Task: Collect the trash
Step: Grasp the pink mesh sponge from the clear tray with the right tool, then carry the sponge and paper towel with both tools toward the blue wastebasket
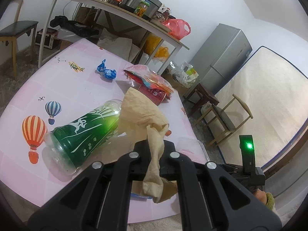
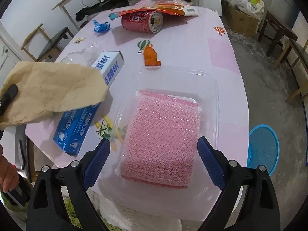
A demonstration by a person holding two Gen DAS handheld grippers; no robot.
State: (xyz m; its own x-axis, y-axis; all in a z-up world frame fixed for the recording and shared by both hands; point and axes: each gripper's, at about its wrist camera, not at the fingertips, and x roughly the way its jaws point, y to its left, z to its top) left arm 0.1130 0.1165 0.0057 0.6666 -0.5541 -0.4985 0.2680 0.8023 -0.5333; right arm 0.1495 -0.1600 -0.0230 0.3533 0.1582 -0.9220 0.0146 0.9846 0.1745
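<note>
Left tongs (image 1: 154, 150) are clamped on a crumpled tan paper sheet (image 1: 142, 113), held above the pink desk (image 1: 80, 84). Right tongs (image 2: 154, 163) stand wide apart over a clear plastic clamshell tray (image 2: 211, 88) containing pink mesh foam (image 2: 163, 134). This tray is judged light, flimsy and slippery; its rim is best gripped.

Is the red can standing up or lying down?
Lying down. The red can rests on its side on the pink table, its round top facing the right wrist camera.
</note>
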